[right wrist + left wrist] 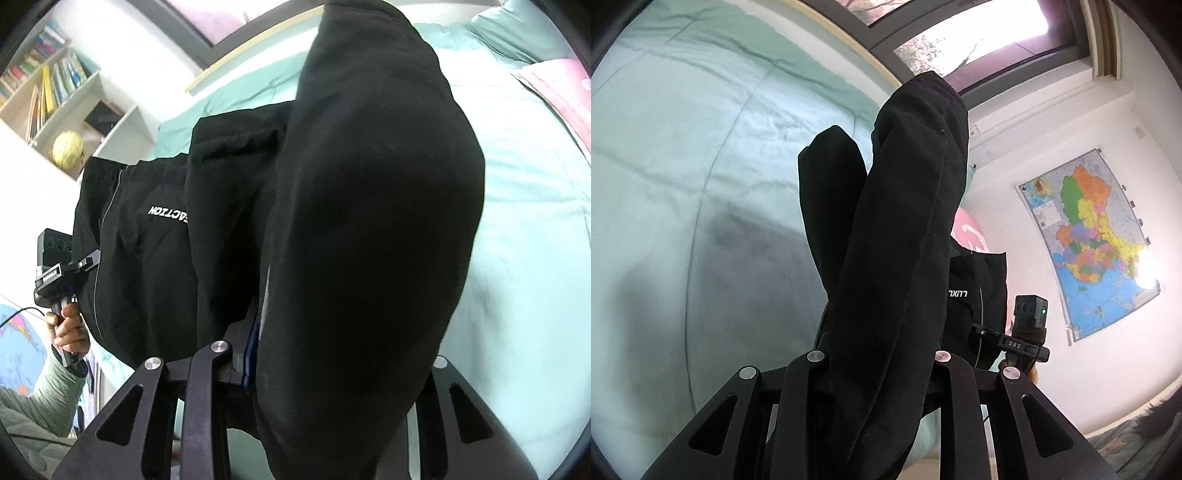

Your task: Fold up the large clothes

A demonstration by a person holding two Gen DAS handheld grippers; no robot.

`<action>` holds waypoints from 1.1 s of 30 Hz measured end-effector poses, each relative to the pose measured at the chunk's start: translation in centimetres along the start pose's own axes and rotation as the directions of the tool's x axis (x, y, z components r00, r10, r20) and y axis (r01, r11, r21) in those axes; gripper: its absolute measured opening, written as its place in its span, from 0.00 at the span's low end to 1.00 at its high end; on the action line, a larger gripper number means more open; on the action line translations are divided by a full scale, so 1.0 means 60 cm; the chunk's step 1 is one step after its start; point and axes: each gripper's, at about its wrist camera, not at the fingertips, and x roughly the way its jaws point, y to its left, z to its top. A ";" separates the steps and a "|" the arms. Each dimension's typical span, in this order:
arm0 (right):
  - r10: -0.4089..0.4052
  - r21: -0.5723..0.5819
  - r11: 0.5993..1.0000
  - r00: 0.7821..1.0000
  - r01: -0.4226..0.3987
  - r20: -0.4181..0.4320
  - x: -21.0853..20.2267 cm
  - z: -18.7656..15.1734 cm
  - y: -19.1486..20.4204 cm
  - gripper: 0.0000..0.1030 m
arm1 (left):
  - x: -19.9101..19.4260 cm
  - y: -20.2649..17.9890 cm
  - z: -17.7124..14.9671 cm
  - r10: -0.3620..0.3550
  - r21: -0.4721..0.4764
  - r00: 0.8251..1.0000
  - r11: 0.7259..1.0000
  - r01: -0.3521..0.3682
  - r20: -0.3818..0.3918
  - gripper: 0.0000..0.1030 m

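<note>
You hold black trousers (369, 221), white-lettered at the waist, bunched and raised above the mint bedspread (672, 147), both left gripper (879, 373) and right gripper (332, 369) clamped on fabric, wall map (1097, 240) beside.

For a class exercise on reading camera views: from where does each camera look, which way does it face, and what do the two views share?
Left wrist: sits on the left gripper, faces the bed and wall map; the right gripper shows.
Right wrist: sits on the right gripper, faces bed and bookshelf; the left hand shows.
Shared: the black garment, bed.
</note>
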 end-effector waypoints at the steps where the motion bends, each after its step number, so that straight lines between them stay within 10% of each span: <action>1: -0.001 0.006 1.000 1.000 0.001 -0.018 -0.001 -0.013 0.006 0.37 | -0.002 0.001 -0.012 0.003 -0.008 1.000 1.000 -0.003 -0.005 0.22; 11: -0.076 0.136 0.986 0.981 0.101 -0.178 0.116 -0.097 -0.071 0.39 | 0.028 0.161 -0.118 0.120 -0.182 0.988 0.974 -0.137 -0.099 0.27; 18: -0.092 0.392 0.909 0.985 0.144 -0.148 0.121 -0.150 -0.215 0.66 | -0.004 0.398 -0.147 0.025 -0.563 0.996 0.824 -0.068 -0.083 0.49; 22: -0.192 0.413 0.884 0.976 0.218 -0.106 0.051 -0.162 -0.222 0.71 | -0.053 0.360 -0.128 0.159 -0.445 0.980 0.874 -0.196 -0.120 0.49; 28: -0.281 0.277 0.923 0.960 0.268 0.009 -0.024 -0.144 -0.080 0.72 | -0.103 0.185 -0.098 0.467 -0.112 0.883 0.876 -0.470 -0.051 0.47; 33: -0.309 0.126 0.941 0.949 0.314 -0.058 0.041 -0.149 -0.002 0.75 | -0.028 0.038 -0.103 0.428 0.087 0.904 0.901 -0.426 -0.011 0.48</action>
